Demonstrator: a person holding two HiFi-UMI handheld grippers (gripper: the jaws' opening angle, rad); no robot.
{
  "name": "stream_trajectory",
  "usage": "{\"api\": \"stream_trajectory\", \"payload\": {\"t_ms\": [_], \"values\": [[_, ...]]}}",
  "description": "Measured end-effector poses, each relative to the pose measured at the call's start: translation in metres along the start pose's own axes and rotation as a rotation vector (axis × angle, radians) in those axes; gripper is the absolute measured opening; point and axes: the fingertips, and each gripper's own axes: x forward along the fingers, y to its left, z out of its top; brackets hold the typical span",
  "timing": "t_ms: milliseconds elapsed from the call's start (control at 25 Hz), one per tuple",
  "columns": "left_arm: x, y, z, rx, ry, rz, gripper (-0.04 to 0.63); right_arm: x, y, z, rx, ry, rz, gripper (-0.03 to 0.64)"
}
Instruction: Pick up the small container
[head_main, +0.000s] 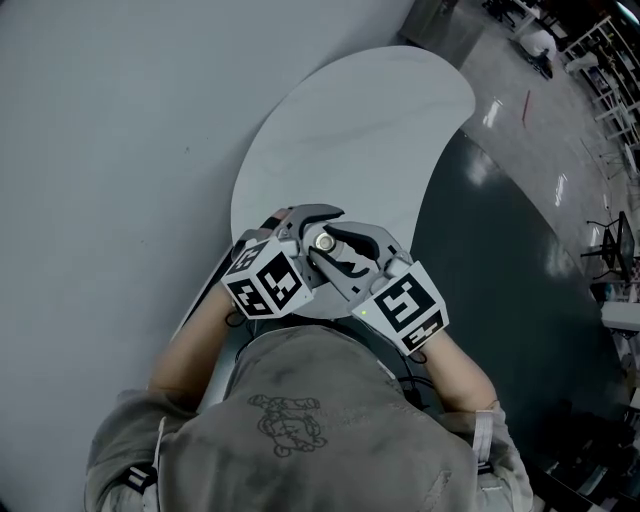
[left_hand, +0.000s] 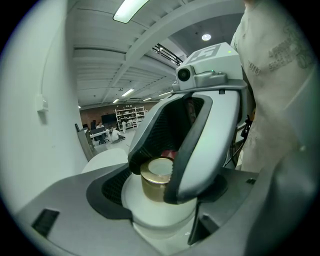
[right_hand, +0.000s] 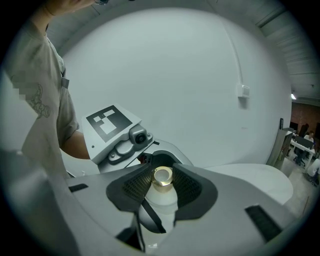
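The small container is a white bottle (left_hand: 161, 214) with a gold cap (left_hand: 156, 176), held up above the near edge of the white round table (head_main: 350, 110). My left gripper (left_hand: 162, 222) is shut on its white body. From the opposite side my right gripper (right_hand: 162, 186) comes in over it, and its black pads (right_hand: 134, 186) sit against both sides of the gold cap (right_hand: 162, 178). In the head view the two grippers, left (head_main: 303, 232) and right (head_main: 342, 250), meet nose to nose around the cap (head_main: 324, 241), close to the person's chest.
A plain white wall (head_main: 110, 130) stands to the left of the table. Dark glossy floor (head_main: 500, 260) lies to its right. Desks and shelves (left_hand: 127, 117) are far off in the room. The person's grey-shirted torso (head_main: 310, 430) is just behind both grippers.
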Motion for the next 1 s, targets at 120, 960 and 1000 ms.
{"api": "stream_trajectory", "payload": {"t_ms": [120, 960, 1000], "values": [[-0.001, -0.007, -0.002, -0.005, -0.015, 0.009, 0.345, -0.001, 0.006, -0.004, -0.002, 0.017, -0.006, 0.138], [0.013, -0.015, -0.025, -0.034, -0.011, -0.029, 0.345, 0.011, 0.006, -0.030, 0.034, 0.062, 0.003, 0.138], [0.014, -0.015, -0.026, -0.032, -0.014, -0.032, 0.345, 0.012, 0.006, -0.031, 0.032, 0.063, 0.002, 0.138]]}}
